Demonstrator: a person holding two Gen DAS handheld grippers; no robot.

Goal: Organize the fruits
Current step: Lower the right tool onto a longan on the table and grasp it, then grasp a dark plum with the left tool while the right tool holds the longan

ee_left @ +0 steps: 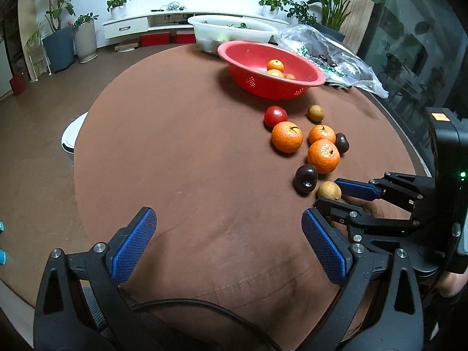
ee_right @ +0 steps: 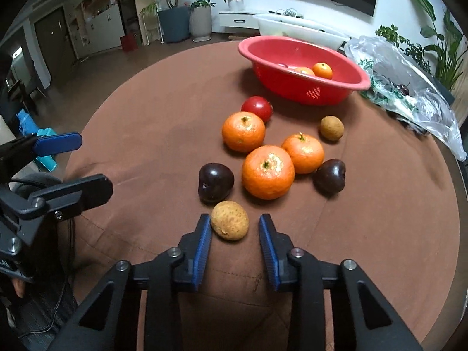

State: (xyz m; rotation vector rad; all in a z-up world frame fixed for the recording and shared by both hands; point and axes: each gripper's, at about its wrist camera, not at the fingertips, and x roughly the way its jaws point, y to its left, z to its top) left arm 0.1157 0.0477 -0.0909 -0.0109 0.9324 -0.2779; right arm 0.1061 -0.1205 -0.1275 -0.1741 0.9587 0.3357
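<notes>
Brown tabletop (ee_right: 146,122) under us. Right tongs (ee_right: 235,232) straddle the nearest tan fruit (ee_right: 230,224), pads not yet clamping; left tongs (ee_left: 228,242) open w/ nothing between. Pick step, we judge: next squeeze, lift, carry past oranges to red basket (ee_right: 304,90).

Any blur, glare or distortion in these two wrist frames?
Left wrist: heavy fisheye bend, dark vignette corners, table edge bows; fruit sharp, soft shadows under the red bowl; reflections on the glass at right. Right wrist: same bend; the plastic bag shows white glare; tan fruit in front of the right gripper is crisp, no motion blur.
</notes>
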